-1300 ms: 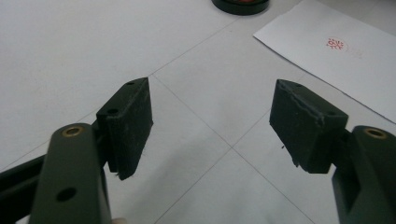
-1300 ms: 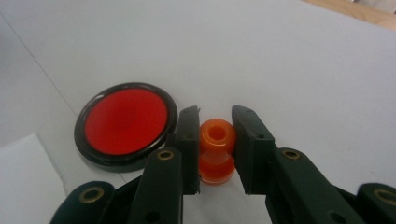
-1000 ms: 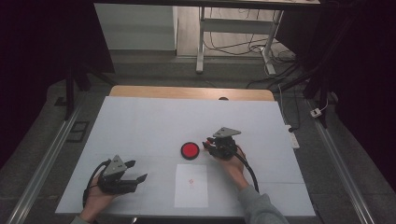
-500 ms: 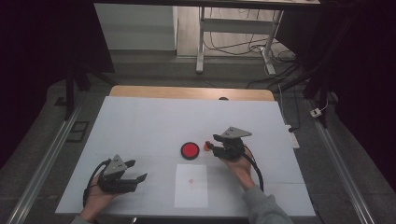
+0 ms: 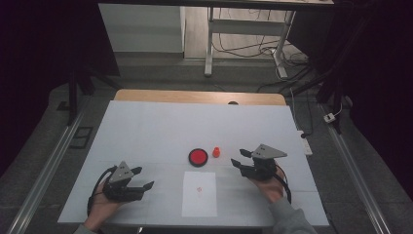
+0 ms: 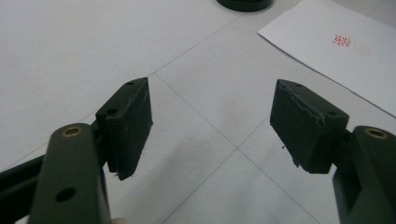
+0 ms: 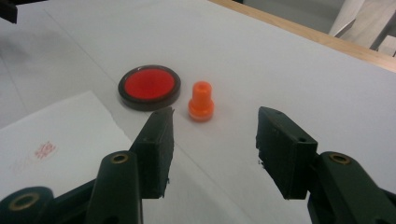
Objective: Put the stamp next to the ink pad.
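Stamp (image 7: 201, 101) stands free beside the ink pad (image 7: 149, 87).
We find right gripper (image 7: 212, 140) just opening, empty; left gripper (image 6: 210, 123) spread, empty.

The desk (image 5: 146, 131) has a smooth, matt white top, with bare wood along its far edge. The stamp (image 7: 201, 101) looks like glossy orange plastic. The ink pad (image 7: 149, 87) has a dark shiny rim around a red face. The sheet (image 5: 199, 193) is matt white paper. The right tongs (image 7: 212, 140) carry matt black, slightly rough pads.

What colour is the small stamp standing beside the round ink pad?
Orange. The stamp shows best in the right gripper view, upright next to the ink pad.
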The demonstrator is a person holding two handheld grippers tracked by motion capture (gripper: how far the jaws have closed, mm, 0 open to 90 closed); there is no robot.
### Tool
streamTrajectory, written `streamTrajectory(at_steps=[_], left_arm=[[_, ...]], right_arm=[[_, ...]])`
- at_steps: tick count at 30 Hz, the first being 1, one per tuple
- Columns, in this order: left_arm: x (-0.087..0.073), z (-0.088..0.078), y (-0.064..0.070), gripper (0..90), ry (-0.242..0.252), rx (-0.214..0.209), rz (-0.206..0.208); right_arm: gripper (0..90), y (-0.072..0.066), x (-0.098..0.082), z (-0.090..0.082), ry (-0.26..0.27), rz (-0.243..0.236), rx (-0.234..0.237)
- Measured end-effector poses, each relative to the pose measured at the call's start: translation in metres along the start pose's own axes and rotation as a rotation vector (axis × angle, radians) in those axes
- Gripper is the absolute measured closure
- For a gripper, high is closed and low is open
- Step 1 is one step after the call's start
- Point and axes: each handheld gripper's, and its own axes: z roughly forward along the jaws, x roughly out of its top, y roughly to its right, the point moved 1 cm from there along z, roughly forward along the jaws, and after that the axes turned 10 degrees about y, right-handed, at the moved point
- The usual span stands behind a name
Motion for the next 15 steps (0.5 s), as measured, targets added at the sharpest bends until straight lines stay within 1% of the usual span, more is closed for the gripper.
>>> streamTrajectory(at_steps=[2,3,7,11,15], left_arm=[[0.000,0.000,0.000,29.6,-0.002,0.002,0.002],[0.000,0.000,0.000,29.6,-0.003,0.002,0.002],[0.000,0.001,0.000,29.6,-0.004,0.000,0.001],[0.000,0.001,0.001,29.5,-0.002,-0.001,0.004],[0.000,0.001,0.001,29.5,-0.004,-0.001,0.006]], right_arm=[[45.7,0.001,-0.003,-0.010,0.010,0.003,-0.004],[45.4,0.002,-0.004,-0.015,0.004,-0.001,-0.007],[44.8,0.001,-0.010,-0.034,0.012,-0.016,0.001],[44.6,0.002,-0.017,-0.051,0.013,-0.021,-0.010],[44.4,0.007,-0.024,-0.068,0.011,-0.013,-0.033]])
